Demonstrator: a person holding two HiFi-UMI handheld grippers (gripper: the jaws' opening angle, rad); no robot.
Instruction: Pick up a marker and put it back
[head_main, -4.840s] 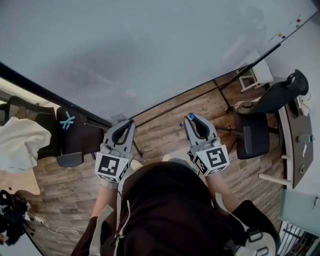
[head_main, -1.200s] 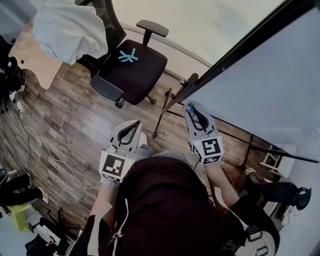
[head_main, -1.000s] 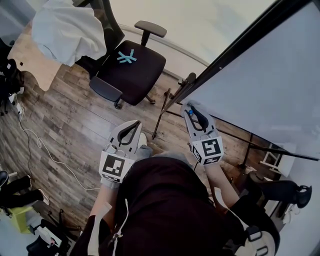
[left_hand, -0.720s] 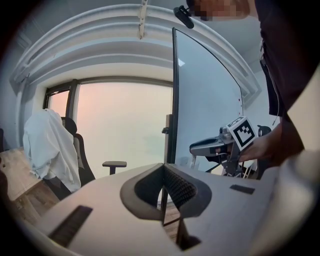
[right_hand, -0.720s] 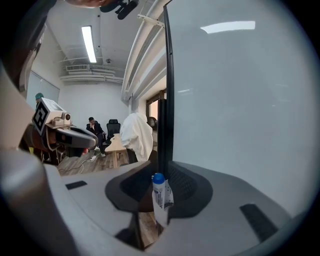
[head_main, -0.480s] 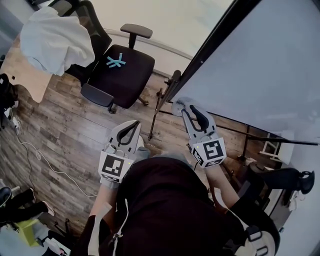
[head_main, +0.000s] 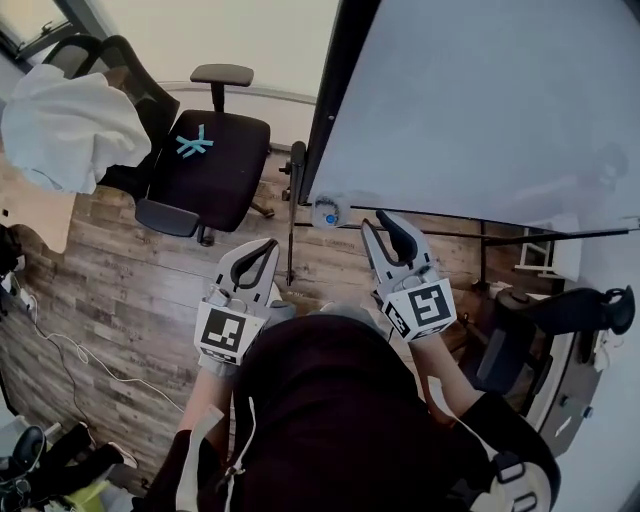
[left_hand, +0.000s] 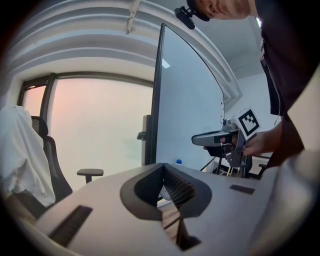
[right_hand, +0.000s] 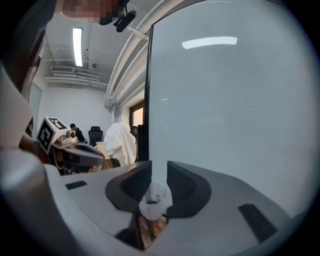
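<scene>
Left tool (head_main: 262, 245): clenched, tips together, nothing between them in the left gripper view (left_hand: 163, 166). It is held low over the wooden floor (head_main: 110, 270), in front of the person.

Right tool (head_main: 378, 222): released. In the right gripper view (right_hand: 159, 165) the jaws stand apart and the whiteboard (head_main: 480, 100) fills the gap between them. A white round holder (right_hand: 152, 197) shows low in that gap. In the head view the holder (head_main: 327, 212) sits just left of the tool's tips, not between them, at the whiteboard's lower left corner beside the dark frame post.

Marker (left_hand: 178, 161): only a blue cap shows, just above the left tool's jaw edge and below-left of the right tool's tip, apart from it. In the head view a blue spot sits on the white holder; the marker's body cannot be made out.

Surroundings: a black office chair (head_main: 205, 165) with a light-blue cross on its seat stands left of the whiteboard. A white cloth (head_main: 65, 125) is draped over a second chair behind it.
</scene>
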